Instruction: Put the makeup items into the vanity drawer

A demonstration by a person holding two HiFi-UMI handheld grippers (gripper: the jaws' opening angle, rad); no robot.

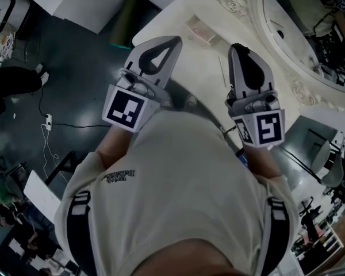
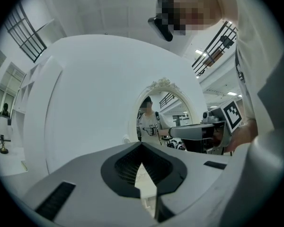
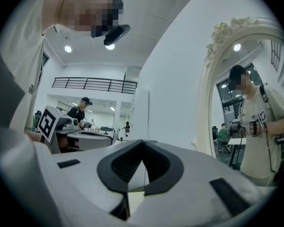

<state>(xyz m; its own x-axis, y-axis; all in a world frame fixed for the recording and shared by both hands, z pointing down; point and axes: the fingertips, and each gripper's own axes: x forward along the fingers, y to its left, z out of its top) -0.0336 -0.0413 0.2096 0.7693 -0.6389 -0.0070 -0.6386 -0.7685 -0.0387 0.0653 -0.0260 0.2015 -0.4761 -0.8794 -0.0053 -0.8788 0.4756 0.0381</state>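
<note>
Left gripper and right gripper are held level over the vanity top, toward the mirror. The 2 jaw pairs are closed together, nothing gripped.

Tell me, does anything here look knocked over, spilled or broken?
Nothing stands out. The white vanity top is tidy, with one small pinkish item lying flat near the ornate mirror, whose frame looks intact. The left gripper and right gripper are both shut and empty, held level at the vanity's edge.
</note>
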